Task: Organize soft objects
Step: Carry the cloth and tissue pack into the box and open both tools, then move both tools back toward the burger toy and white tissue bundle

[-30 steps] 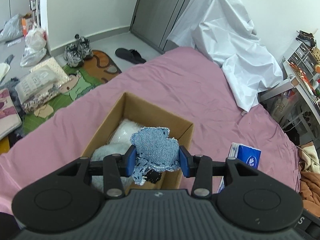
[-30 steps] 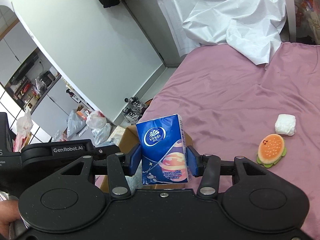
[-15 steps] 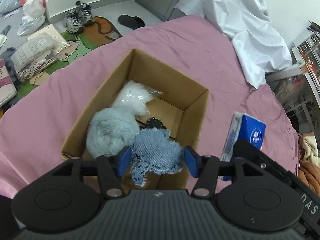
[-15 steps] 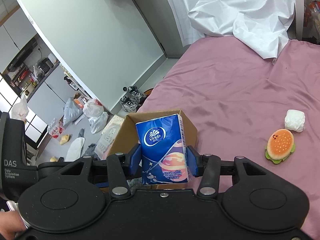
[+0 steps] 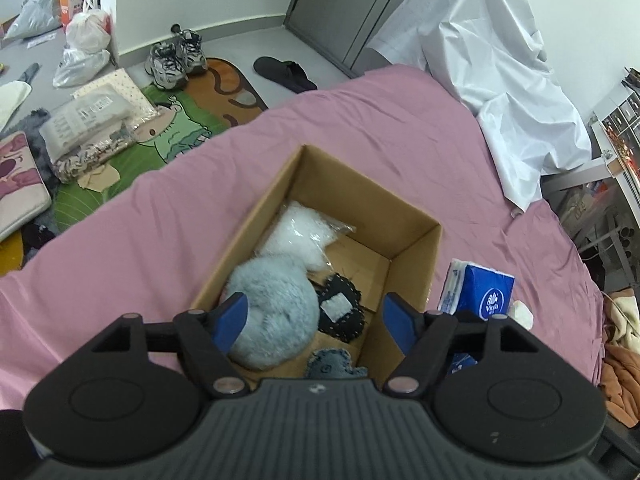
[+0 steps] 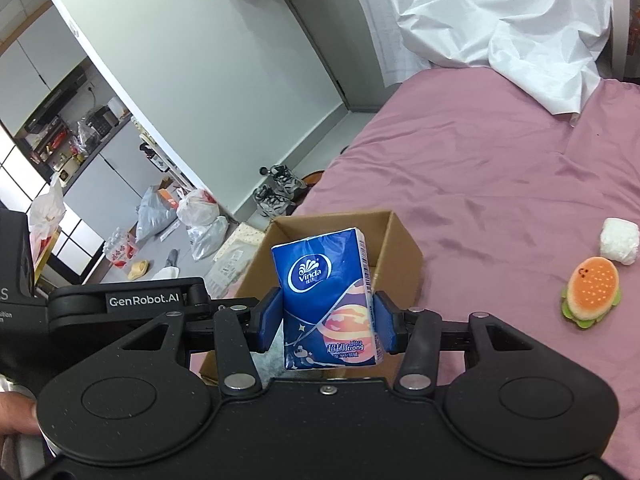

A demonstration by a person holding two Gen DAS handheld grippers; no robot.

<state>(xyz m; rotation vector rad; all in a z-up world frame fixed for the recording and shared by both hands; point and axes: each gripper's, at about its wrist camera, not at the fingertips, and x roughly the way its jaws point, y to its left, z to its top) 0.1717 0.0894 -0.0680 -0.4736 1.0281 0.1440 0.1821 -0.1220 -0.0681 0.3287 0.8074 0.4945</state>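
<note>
A cardboard box (image 5: 412,248) sits on the pink bed. Inside lie a fluffy grey ball (image 5: 272,308), a white bagged wad (image 5: 298,236), a black patch (image 5: 340,312) and a blue denim piece (image 5: 332,364) at the near end. My left gripper (image 5: 316,320) is open and empty above the box. My right gripper (image 6: 326,322) is shut on a blue Vinda tissue pack (image 6: 326,300), held beside the box (image 6: 396,240); the pack also shows in the left wrist view (image 5: 484,292).
A burger plush (image 6: 592,292) and a white wad (image 6: 620,240) lie on the bed (image 6: 500,184) to the right. A white sheet (image 5: 500,64) is heaped at the far end. Shoes (image 5: 174,58), bags and mats cover the floor at left.
My left gripper has opened and the denim piece has dropped into the box's near end. My right gripper has kept its hold on the tissue pack, close to the box.
</note>
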